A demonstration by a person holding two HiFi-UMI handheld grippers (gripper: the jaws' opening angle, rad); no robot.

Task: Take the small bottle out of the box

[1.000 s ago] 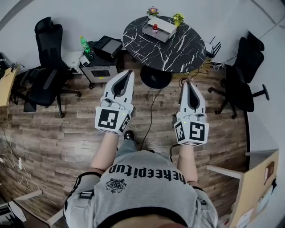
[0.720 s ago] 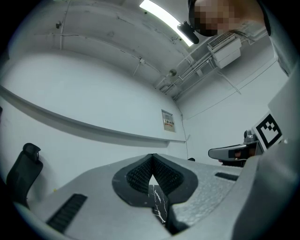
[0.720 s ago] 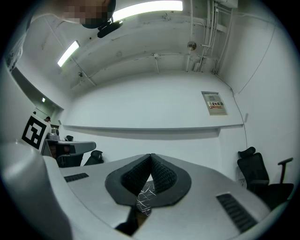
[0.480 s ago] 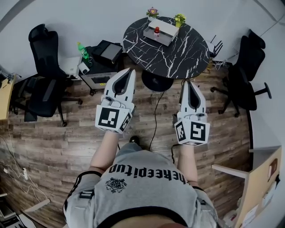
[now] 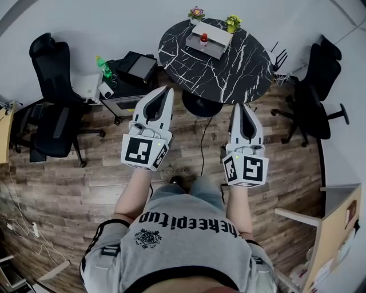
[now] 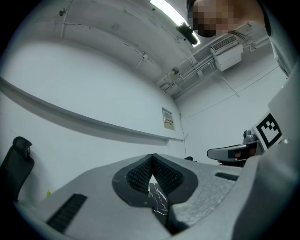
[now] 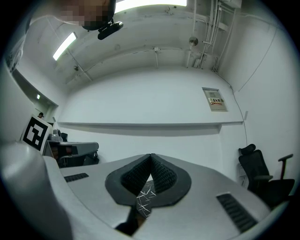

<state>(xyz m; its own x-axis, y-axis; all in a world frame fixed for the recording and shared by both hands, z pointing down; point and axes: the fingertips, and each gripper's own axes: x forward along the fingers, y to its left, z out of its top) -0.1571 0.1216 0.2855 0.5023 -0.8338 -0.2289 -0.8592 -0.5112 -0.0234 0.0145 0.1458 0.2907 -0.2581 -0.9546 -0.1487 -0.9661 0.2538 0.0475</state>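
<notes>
Wood-plank floor [image 5: 74, 177] is running wall to wall. A round black marble tabletop [image 5: 229, 63] is sitting near the white wall [image 5: 103, 23], with one black office chair [image 5: 50, 63] on the left and another chair [image 5: 320, 80] on the right. A strip light [image 6: 167, 10] is glowing overhead.

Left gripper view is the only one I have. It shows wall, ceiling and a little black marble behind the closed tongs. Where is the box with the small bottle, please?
Observer: In the head view, the white box sits on the far part of the round black table, straight ahead. The small bottle stands inside it.
Operator: Does the right gripper hold something?
Observer: No. The tongs of the right gripper are closed with nothing between them, and it is well short of the box.
Operator: Is anything beside the box?
Observer: Two small potted plants stand behind it, at the table's far edge.
</notes>
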